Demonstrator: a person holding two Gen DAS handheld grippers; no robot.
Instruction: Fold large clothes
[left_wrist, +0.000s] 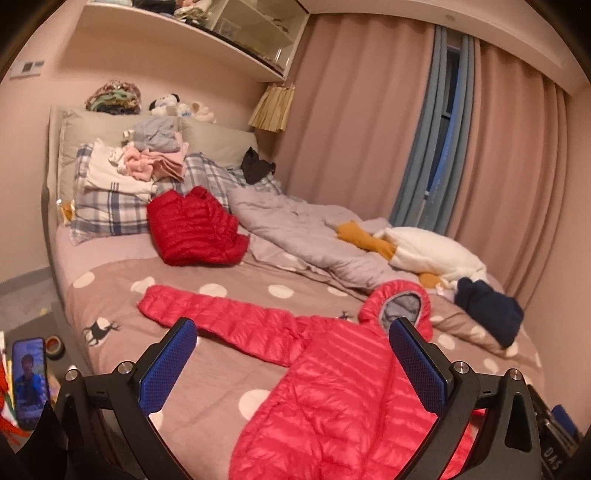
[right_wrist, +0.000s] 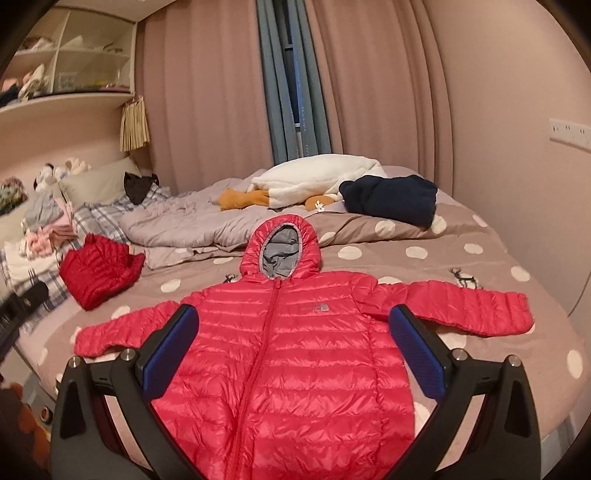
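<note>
A pink-red hooded puffer jacket (right_wrist: 295, 354) lies flat and front up on the polka-dot bedspread (right_wrist: 417, 254), zipped, with both sleeves spread out sideways and the hood (right_wrist: 280, 240) pointing to the far side. In the left wrist view the same jacket (left_wrist: 332, 387) runs from the near edge, its left sleeve (left_wrist: 207, 310) stretched to the left. My right gripper (right_wrist: 293, 325) hovers open above the jacket's chest. My left gripper (left_wrist: 293, 339) is open too, over the jacket's left shoulder area. Neither holds anything.
A folded dark red puffer jacket (right_wrist: 98, 273) sits left of the spread one. Behind lie a rumpled grey quilt (right_wrist: 192, 221), a white plush goose (right_wrist: 314, 181) and a folded navy garment (right_wrist: 391, 197). Folded clothes (left_wrist: 147, 162) top the plaid pillows. A phone (left_wrist: 29, 380) stands at the left.
</note>
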